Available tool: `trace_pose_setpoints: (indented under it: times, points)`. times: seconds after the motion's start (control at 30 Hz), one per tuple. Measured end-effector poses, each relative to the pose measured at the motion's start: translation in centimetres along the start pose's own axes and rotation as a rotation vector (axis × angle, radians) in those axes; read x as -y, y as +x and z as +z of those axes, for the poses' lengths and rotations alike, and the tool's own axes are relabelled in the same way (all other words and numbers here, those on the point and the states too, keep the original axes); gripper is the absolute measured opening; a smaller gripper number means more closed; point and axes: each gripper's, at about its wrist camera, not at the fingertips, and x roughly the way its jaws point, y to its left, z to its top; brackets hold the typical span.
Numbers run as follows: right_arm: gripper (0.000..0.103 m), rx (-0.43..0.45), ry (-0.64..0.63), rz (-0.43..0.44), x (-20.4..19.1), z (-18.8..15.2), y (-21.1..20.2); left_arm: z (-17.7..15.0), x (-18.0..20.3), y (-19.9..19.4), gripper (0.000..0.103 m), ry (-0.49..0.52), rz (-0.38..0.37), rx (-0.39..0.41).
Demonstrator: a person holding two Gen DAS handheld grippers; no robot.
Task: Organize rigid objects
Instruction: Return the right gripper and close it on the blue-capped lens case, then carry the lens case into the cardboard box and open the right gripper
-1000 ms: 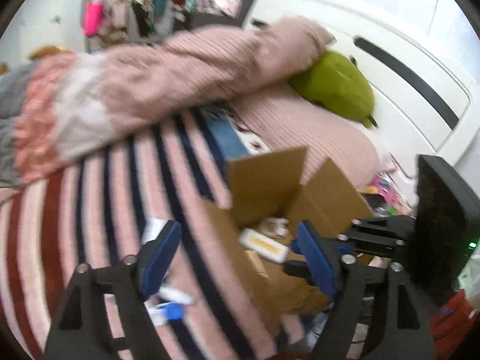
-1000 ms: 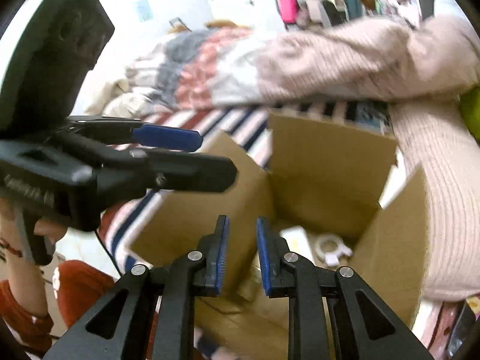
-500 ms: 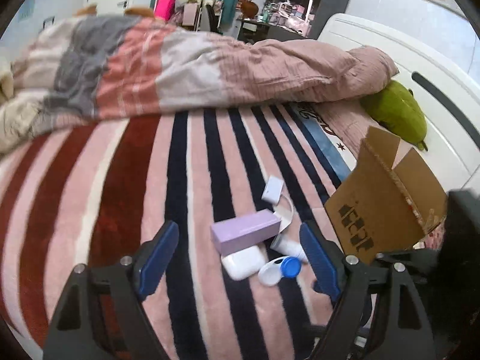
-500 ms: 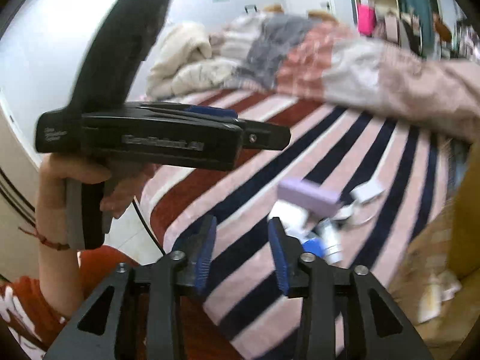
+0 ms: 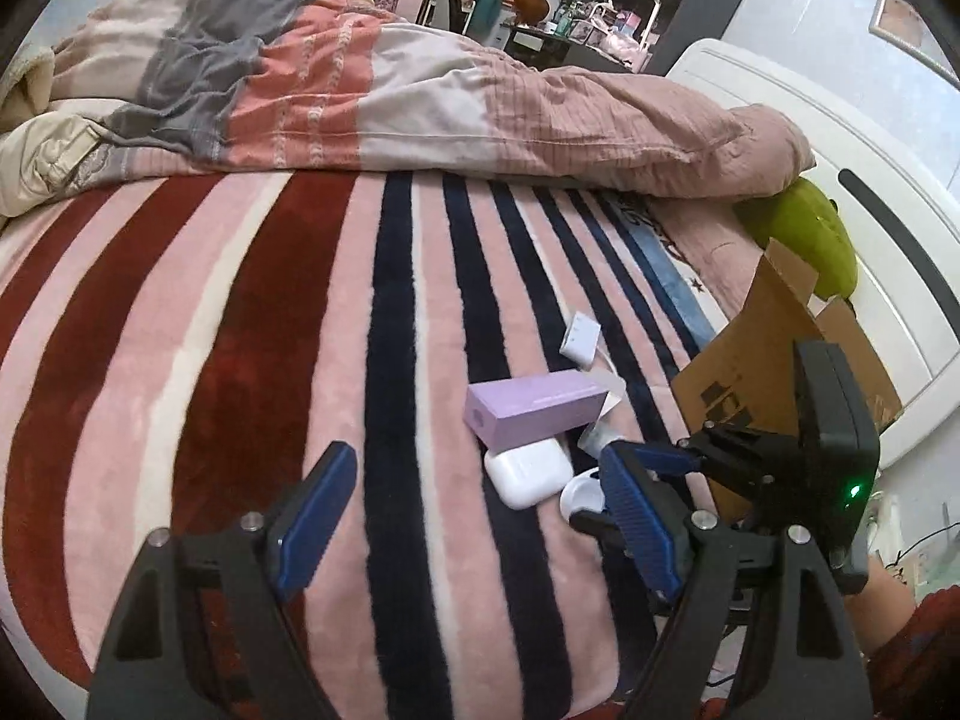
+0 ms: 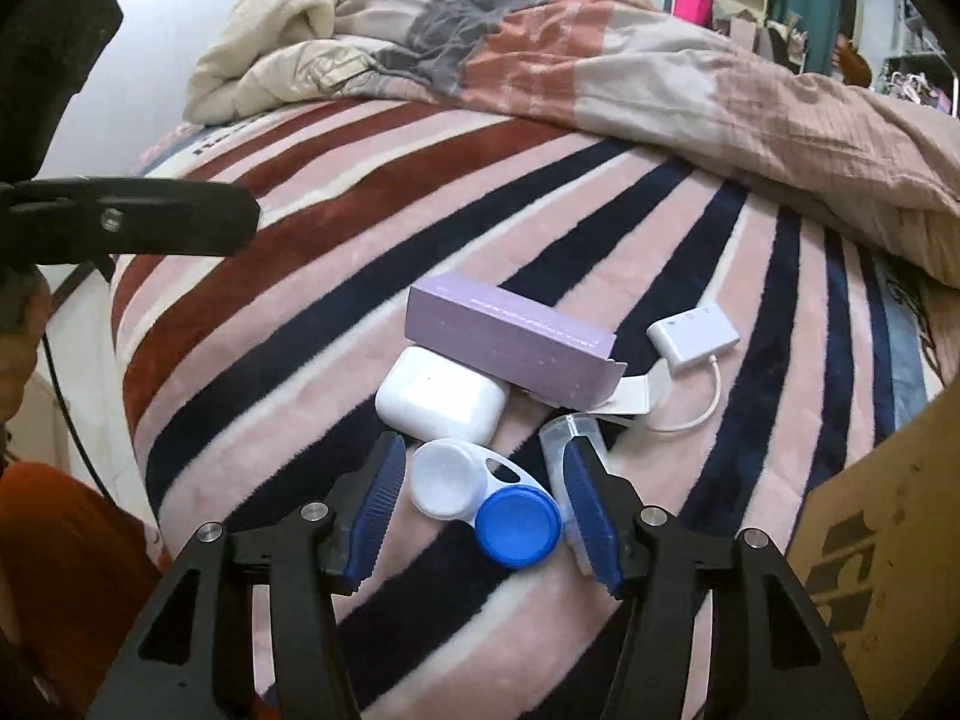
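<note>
On the striped blanket lie a purple box point(image 6: 510, 339), a white earbud case point(image 6: 441, 399), a white and blue contact lens case point(image 6: 486, 495), a clear small tube point(image 6: 573, 429) and a white adapter with cable point(image 6: 693, 330). My right gripper point(image 6: 480, 507) is open, its pads on either side of the lens case, just above the blanket. My left gripper point(image 5: 474, 516) is open and empty, left of the pile; the purple box point(image 5: 534, 405) and earbud case point(image 5: 528, 471) show in its view. The right gripper point(image 5: 750, 468) shows there too.
A cardboard box point(image 5: 762, 354) stands open at the right by the white headboard point(image 5: 870, 192), also in the right wrist view point(image 6: 882, 540). A bunched quilt point(image 5: 420, 90) lies across the far bed. A green plush point(image 5: 804, 234) sits by the box.
Both grippers swung away from the cardboard box to the pile on the blanket. My right gripper opened wider and came down around the lens case.
</note>
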Motion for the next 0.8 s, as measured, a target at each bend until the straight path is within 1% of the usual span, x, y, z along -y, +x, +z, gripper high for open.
trace_pose_setpoints:
  times: [0.07, 0.1, 0.17, 0.23, 0.27, 0.4, 0.47, 0.5, 0.53, 0.57, 0.63, 0.7, 0.73, 0.8]
  points:
    - [0.055, -0.03, -0.001, 0.054, -0.1, -0.3, 0.3, -0.1, 0.0, -0.1, 0.081, 0.011, 0.024, -0.002]
    - [0.058, -0.037, -0.001, 0.065, -0.1, -0.4, 0.3, -0.2, -0.1, -0.1, 0.081, 0.006, 0.019, -0.004]
    - [0.058, -0.075, 0.019, 0.113, 0.0, -1.0, 0.8, -0.2, -0.3, -0.1, 0.081, -0.014, 0.0, -0.009]
    - [0.058, -0.105, 0.052, 0.167, 0.1, -1.6, 1.0, -0.3, -0.4, -0.1, 0.081, -0.016, 0.003, -0.013]
    - [0.058, -0.104, 0.059, 0.178, 0.1, -1.9, 0.9, -0.3, -0.4, -0.2, 0.081, -0.013, 0.008, -0.014]
    - [0.058, -0.075, 0.038, 0.137, -0.1, -2.4, 0.3, -0.7, -0.2, -0.3, 0.081, -0.001, -0.009, -0.026]
    - [0.054, -0.067, 0.039, 0.129, 0.0, -2.6, 0.5, -0.8, -0.2, -0.1, 0.081, 0.003, -0.005, -0.035]
    - [0.044, -0.063, 0.024, 0.106, -0.2, -2.7, 0.6, -0.8, -0.2, 0.0, 0.081, 0.001, -0.005, -0.039]
    - [0.031, -0.062, 0.008, 0.081, -0.3, -2.8, 0.6, -0.9, -0.2, 0.1, 0.081, -0.003, -0.009, -0.043]
    - [0.027, -0.054, -0.007, 0.053, -0.5, -2.9, 0.5, -0.9, -0.2, 0.1, 0.081, -0.007, -0.02, -0.046]
    - [0.027, -0.031, 0.014, 0.06, -0.4, -2.7, 0.0, -1.0, -0.1, 0.1, 0.081, -0.02, -0.057, -0.049]
    - [0.027, -0.015, 0.024, 0.066, -0.4, -2.5, -1.0, -1.2, 0.2, 0.1, 0.081, -0.034, -0.121, -0.06]
    - [0.027, -0.001, 0.014, 0.073, -0.6, -2.1, -1.8, -1.3, 0.6, -0.1, 0.081, -0.037, -0.151, -0.059]
    - [0.027, 0.045, -0.023, 0.077, -1.3, -1.4, -3.9, -1.0, 1.3, -0.8, 0.08, -0.044, -0.185, -0.045]
